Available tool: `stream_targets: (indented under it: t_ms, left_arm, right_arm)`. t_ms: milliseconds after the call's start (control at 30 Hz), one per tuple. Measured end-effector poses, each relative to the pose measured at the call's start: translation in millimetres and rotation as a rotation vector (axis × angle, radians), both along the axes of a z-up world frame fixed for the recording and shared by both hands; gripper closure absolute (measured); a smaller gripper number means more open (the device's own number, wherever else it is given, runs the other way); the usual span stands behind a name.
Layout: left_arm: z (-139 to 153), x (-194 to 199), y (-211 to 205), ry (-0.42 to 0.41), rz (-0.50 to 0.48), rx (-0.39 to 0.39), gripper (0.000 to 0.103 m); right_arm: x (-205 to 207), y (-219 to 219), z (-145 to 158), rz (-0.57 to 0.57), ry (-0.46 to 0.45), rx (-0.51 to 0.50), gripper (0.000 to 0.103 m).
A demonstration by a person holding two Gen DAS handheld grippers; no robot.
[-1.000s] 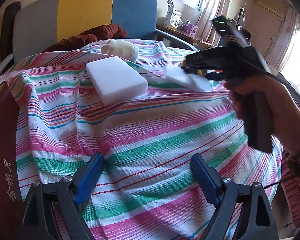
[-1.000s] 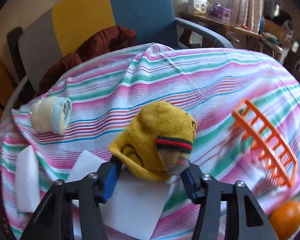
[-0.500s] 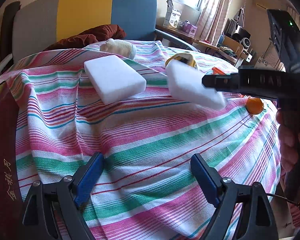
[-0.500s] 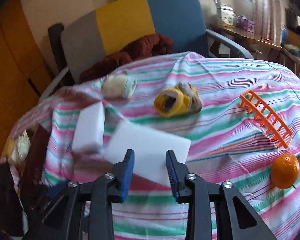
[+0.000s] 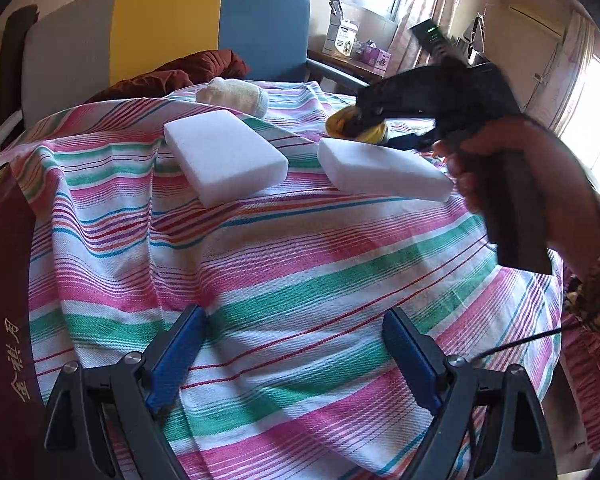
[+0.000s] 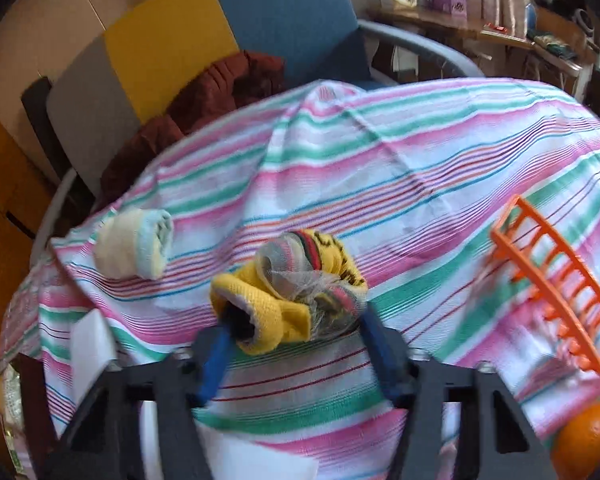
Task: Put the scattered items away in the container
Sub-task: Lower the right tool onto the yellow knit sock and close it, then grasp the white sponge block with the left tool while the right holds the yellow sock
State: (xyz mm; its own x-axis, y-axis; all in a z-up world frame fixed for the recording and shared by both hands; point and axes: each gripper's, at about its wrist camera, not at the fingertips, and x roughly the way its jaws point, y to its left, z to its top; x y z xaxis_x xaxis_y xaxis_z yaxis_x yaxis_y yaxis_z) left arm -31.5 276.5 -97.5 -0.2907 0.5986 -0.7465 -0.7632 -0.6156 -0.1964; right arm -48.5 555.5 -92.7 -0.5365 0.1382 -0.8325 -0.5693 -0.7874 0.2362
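Note:
A yellow rolled sock (image 6: 296,304) lies on the striped cloth between the blue fingers of my right gripper (image 6: 296,344), which is open around it. It also shows in the left wrist view (image 5: 356,128) under the right gripper's black body (image 5: 432,100). Two white sponge blocks (image 5: 224,160) (image 5: 384,170) lie on the cloth. A cream rolled sock (image 6: 134,244) lies at the back left. An orange basket (image 6: 556,280) stands at the right. My left gripper (image 5: 296,360) is open and empty over the near cloth.
An orange fruit (image 6: 588,440) lies at the near right edge. A dark red box (image 5: 4,320) stands at the left edge of the table. A chair (image 5: 168,32) with a maroon garment stands behind the table.
My right gripper let go of the white sponge block, moved forward to the yellow sock and opened wide around it. The left gripper has not moved.

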Motion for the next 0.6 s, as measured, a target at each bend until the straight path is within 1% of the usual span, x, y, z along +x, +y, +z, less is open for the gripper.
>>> stream_targets:
  t_ms: [33,67,100,233,300,400,467,500,567,600]
  left_arm:
    - [-0.3,0.1,0.0,-0.001,-0.002,0.002,0.01]
    - [-0.6,0.4,-0.1,-0.002,-0.004,0.003,0.01]
    - [-0.8,0.7,-0.1,-0.002,-0.005,0.003,0.01]
    - [-1.3,1.4,0.3,-0.002,-0.006,0.002,0.009]
    - [-1.6,1.3,0.2,-0.002,-0.006,0.002,0.009]
    - [-2.0,0.8,-0.5,-0.009,-0.007,0.009,0.009]
    - [-1.9,-0.3,-1.6,-0.019,-0.007,0.018,0.009]
    - [-1.7,-0.5,-2.1,-0.024,-0.007,0.021,0.009]
    - [-0.3,-0.8,-4.2,-0.034,-0.008,0.033,0.009]
    - [0.2,-1.2,-5.7,-0.042,-0.007,0.04,0.009]
  right_arm:
    - [0.3,-1.1,-1.3,0.0,0.0,0.013,0.051]
    - [2.7,-3.6,0.5,0.007,0.008,0.021,0.059]
    - [7.5,-6.4,4.2,0.018,0.021,0.018,0.063]
    - [49.5,-27.5,25.7,0.049,0.116,-0.016,0.063]
    - [67.0,-39.4,31.3,0.072,0.131,-0.009,0.063]
    - [90.5,-57.1,30.2,0.102,0.126,-0.006,0.063]
    - [103.9,-71.6,22.2,0.139,0.116,-0.044,0.062]
    - [107.6,-78.2,17.4,0.163,0.103,-0.058,0.06]
    - [120.8,-97.0,12.3,0.198,0.081,-0.025,0.06]
    - [125.8,-102.8,11.3,0.213,0.082,-0.027,0.06]
